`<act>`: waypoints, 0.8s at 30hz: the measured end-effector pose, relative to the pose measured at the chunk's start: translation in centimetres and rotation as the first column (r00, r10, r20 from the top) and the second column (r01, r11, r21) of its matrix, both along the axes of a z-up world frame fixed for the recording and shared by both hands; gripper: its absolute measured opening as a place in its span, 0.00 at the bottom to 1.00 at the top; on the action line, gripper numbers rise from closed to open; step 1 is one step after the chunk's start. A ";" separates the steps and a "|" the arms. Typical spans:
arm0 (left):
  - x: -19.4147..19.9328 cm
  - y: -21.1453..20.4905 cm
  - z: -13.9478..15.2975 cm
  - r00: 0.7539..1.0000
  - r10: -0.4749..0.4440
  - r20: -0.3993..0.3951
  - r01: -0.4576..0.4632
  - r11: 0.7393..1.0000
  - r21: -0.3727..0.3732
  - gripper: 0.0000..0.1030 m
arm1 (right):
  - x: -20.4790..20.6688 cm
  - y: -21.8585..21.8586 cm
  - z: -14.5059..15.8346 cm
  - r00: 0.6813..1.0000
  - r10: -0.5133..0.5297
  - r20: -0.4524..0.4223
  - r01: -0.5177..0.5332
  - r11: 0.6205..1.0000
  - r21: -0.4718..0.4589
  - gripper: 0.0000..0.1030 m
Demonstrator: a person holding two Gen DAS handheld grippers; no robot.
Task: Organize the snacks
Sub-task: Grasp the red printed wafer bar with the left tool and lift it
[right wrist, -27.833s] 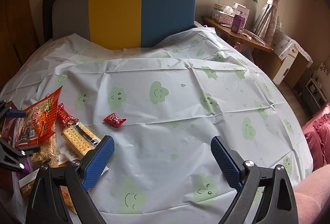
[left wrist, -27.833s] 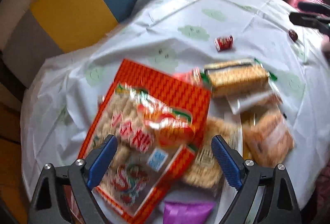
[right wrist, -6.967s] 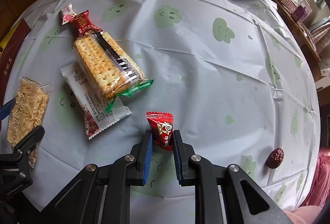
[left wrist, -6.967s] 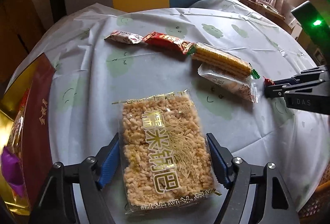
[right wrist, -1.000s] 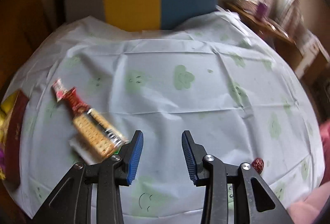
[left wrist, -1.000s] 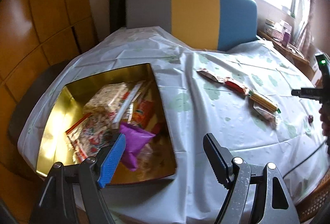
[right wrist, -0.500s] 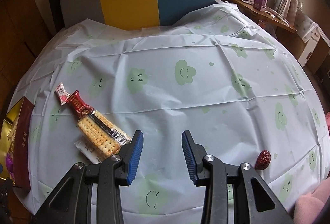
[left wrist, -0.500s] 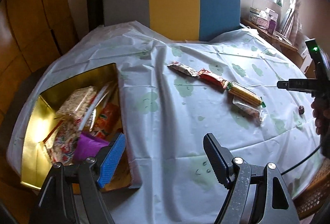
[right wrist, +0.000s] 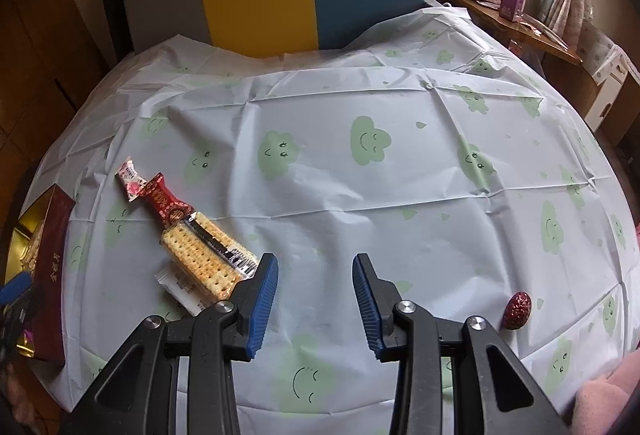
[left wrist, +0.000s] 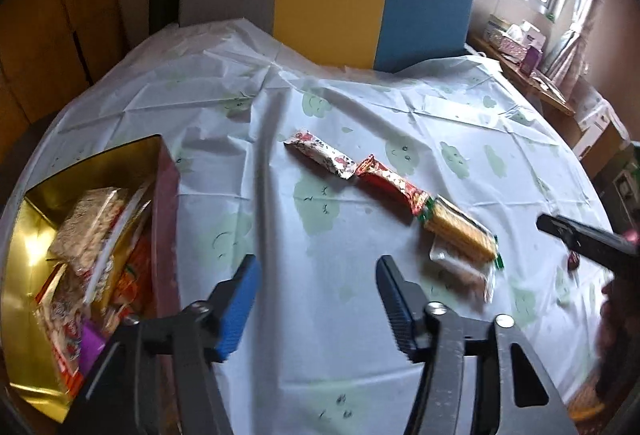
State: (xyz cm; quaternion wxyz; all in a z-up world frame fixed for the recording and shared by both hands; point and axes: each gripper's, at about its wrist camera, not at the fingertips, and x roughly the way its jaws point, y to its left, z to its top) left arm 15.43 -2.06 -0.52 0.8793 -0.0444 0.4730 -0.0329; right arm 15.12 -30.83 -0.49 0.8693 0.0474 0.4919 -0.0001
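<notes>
A: Hovering over bare cloth, the left gripper is empty; its jaws have just been closing and stand about half apart with nothing between them.

B: And the right gripper?

A: Empty as well; jaws fairly narrow, pointing down at the cloth; nothing touches the pads.

B: Where are the snacks that are left?

A: Four packets in a slanted line; a white bar, a red bar, a cracker pack and a clear sachet partly under the crackers. A date lies apart, near the right edge; the box with the packed snacks sits at the far left.

B: Which gripper is better placed?

A: From the left gripper the line lies ahead and to the right, the sachet nearest; from the right gripper the crackers are just beside the left finger. Both are near; the left one is also beside the box.

B: And the long axis?

A: It runs diagonally, far-left to near-right in the left view; the jaws would probably need to straddle a packet across its short side, so some wrist turn seems likely.
</notes>
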 end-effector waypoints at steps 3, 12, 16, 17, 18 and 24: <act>1.6 -0.9 -0.5 0.999 -0.011 -0.036 0.009 0.999 -0.046 0.54 | 0.0 0.2 0.1 1.000 0.011 0.003 -0.011 1.000 -0.001 0.38; 8.1 -5.4 -2.4 0.993 -0.015 -0.114 0.008 0.998 -0.064 0.54 | 0.0 -0.2 0.6 1.000 -0.002 0.016 0.001 1.000 0.026 0.38; 11.1 -6.6 -3.8 0.990 0.032 -0.136 -0.037 0.999 -0.033 0.54 | 0.0 -0.3 0.8 1.000 0.002 0.023 -0.003 0.999 0.044 0.38; 11.7 -6.8 -4.2 0.988 0.038 -0.148 -0.042 0.999 -0.024 0.54 | 0.0 -0.4 0.8 1.000 0.002 0.023 -0.003 0.999 0.048 0.38; 12.2 -7.0 -4.7 0.985 0.051 -0.162 -0.053 0.999 -0.010 0.54 | 0.0 -0.4 0.8 1.000 -0.001 0.023 0.000 0.999 0.054 0.38; 13.2 -8.0 -6.7 0.981 0.075 -0.182 -0.072 0.997 0.026 0.56 | 0.3 -0.6 0.7 1.000 -0.002 0.020 0.001 0.997 0.075 0.38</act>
